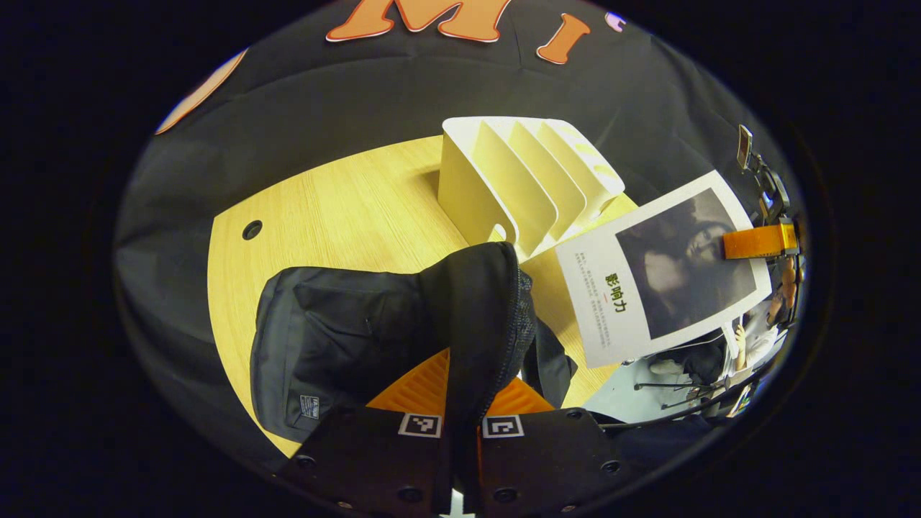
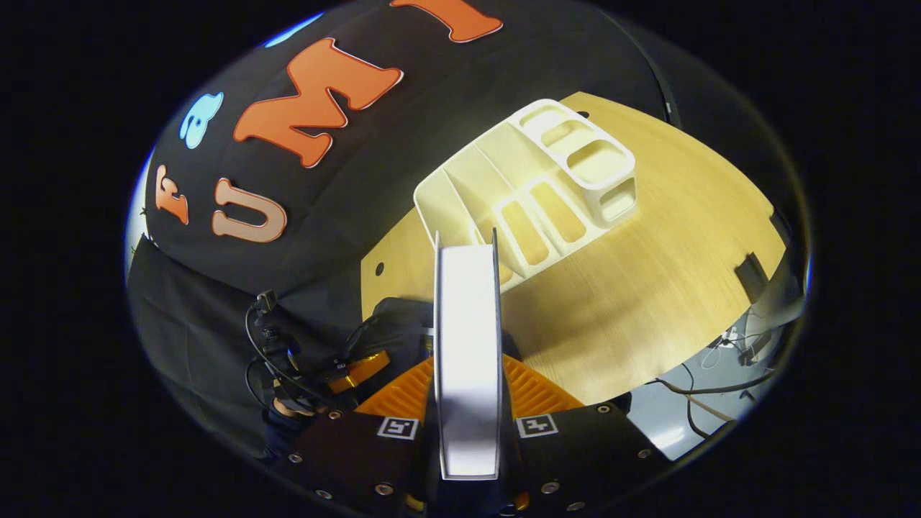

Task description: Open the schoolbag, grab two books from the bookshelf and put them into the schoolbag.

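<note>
Left gripper (image 1: 460,403) fingers pinch the schoolbag (image 1: 374,331) flap; right gripper (image 2: 468,403) fingers clamp a book (image 2: 466,345) (apparently upright) near the bookshelf (image 2: 532,194).

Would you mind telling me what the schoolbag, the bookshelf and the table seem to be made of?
Schoolbag: dark woven fabric, probably nylon, matte; it creases and folds softly. Bookshelf: likely moulded plastic, cream, smooth, with thin rounded dividers. Table: pale wood or a wood-look laminate; straight grain lines show, slight sheen.
</note>
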Demonstrator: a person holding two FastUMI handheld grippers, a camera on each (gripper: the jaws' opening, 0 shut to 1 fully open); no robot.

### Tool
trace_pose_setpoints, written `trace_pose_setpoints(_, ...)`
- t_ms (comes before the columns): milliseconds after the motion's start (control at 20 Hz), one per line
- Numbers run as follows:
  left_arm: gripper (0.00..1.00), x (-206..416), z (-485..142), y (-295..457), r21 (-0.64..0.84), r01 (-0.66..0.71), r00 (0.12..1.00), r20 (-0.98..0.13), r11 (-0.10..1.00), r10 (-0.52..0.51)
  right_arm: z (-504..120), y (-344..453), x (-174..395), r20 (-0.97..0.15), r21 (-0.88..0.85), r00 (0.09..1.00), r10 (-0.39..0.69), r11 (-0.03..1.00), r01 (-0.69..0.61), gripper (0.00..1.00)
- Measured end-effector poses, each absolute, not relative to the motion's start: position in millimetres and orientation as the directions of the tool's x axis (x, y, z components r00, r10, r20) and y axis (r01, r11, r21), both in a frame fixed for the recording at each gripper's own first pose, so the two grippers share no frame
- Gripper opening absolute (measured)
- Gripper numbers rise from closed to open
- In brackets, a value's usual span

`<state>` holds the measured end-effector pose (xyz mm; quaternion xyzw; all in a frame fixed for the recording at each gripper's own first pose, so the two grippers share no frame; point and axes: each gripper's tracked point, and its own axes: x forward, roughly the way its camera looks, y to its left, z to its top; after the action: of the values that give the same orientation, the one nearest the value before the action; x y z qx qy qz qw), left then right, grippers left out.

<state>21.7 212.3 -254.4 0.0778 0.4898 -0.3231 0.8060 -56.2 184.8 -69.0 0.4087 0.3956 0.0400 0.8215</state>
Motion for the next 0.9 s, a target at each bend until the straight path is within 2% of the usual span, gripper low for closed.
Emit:
trace_pose_setpoints(500,0.07,25.2,-250.2,210.7,-0.195,0.586,0.331,-0.828,0.786,-0.453,-113.0,261.1,-40.3,-0.516,0.806,0.672,0.53,0.565,0.173,0.35)
trace_pose_setpoints(700,0.06,21.7,-244.1,211.1,-0.196,0.581,0.341,-0.823,0.79,-0.455,-126.6,287.9,-24.6,-0.485,0.823,0.667,0.565,0.554,0.13,0.35)
trace_pose_setpoints(900,0.06,25.9,-239.3,210.2,-0.194,0.574,0.356,-0.816,0.795,-0.456,-137.0,312.2,-8.6,-0.435,0.861,0.674,0.598,0.496,0.116,0.34)
